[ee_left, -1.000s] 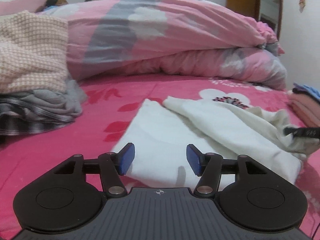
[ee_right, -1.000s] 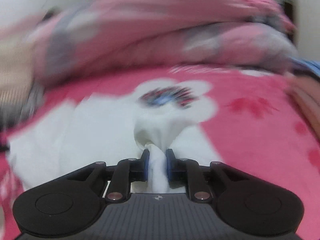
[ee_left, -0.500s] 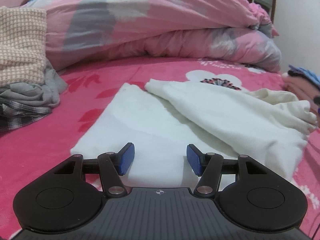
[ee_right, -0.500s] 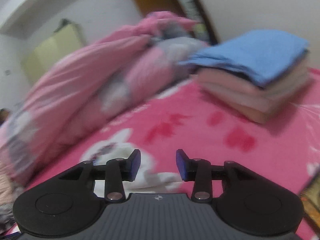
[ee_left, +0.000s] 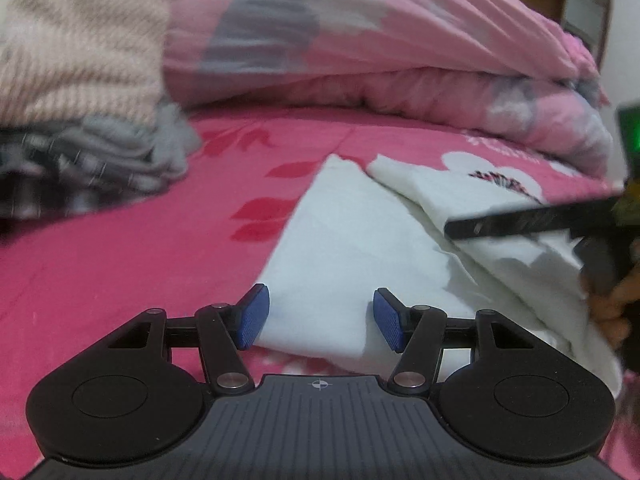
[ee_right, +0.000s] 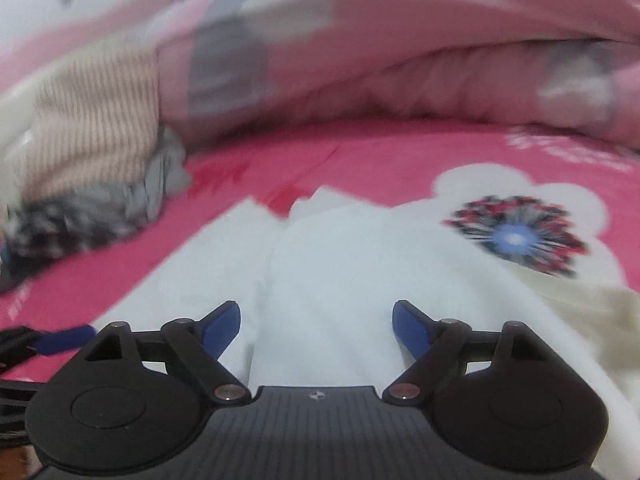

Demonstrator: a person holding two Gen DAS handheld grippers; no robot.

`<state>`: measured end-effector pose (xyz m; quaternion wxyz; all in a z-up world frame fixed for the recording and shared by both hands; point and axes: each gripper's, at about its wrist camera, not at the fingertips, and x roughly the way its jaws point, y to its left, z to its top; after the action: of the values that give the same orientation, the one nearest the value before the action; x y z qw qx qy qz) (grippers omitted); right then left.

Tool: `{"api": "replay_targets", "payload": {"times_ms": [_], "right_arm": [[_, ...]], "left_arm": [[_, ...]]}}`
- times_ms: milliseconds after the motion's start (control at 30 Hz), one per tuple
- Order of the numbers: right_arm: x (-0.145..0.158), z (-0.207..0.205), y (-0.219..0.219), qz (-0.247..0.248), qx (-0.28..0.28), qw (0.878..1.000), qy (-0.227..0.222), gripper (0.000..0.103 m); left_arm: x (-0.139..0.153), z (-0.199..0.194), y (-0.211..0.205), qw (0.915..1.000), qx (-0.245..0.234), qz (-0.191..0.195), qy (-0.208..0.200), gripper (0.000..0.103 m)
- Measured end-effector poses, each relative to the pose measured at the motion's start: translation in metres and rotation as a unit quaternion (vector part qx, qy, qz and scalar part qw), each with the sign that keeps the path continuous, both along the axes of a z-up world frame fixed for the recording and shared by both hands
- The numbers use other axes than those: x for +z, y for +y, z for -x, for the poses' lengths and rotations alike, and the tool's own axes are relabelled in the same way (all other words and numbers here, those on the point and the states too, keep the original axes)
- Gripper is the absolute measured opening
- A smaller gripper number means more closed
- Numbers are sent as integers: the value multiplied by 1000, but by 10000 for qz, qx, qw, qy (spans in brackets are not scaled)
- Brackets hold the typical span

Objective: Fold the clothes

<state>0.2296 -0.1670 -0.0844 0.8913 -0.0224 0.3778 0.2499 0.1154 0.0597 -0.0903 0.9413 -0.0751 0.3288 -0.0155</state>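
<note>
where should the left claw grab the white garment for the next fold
Probably the near corner of the white garment, coming in low from the front. That edge lies flat on the pink bedsheet right between the open left claw, with nothing pinched yet.

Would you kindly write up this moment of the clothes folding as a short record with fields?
surface: bed with pink flowered sheet
garment: white garment lying partly folded on the sheet
left gripper: open, over the garment's near edge, holding nothing
right gripper: jaws opening, above the garment, not gripping it
left side: pile of unfolded clothes
behind: pink quilt
</note>
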Motion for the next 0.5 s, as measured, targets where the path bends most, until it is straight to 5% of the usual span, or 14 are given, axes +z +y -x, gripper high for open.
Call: {"api": "replay_targets", "payload": {"times_ms": [67, 100, 133, 267, 500], "right_arm": [[-5, 4, 9, 460, 45, 9986, -242, 51], [-4, 7, 8, 514, 47, 9982, -320, 24], [0, 12, 3, 376, -25, 9988, -317, 18], [23, 46, -25, -87, -498, 9974, -509, 15], [56, 158, -102, -1175, -362, 9899, -701, 15]], "left_arm": [[1, 2, 4, 10000, 72, 26, -23, 58], [1, 4, 6, 9999, 107, 26, -34, 59], [1, 4, 7, 9999, 128, 51, -31, 59], [4, 9, 9, 9998, 172, 130, -31, 59], [16, 22, 9, 9997, 146, 142, -161, 59]]}}
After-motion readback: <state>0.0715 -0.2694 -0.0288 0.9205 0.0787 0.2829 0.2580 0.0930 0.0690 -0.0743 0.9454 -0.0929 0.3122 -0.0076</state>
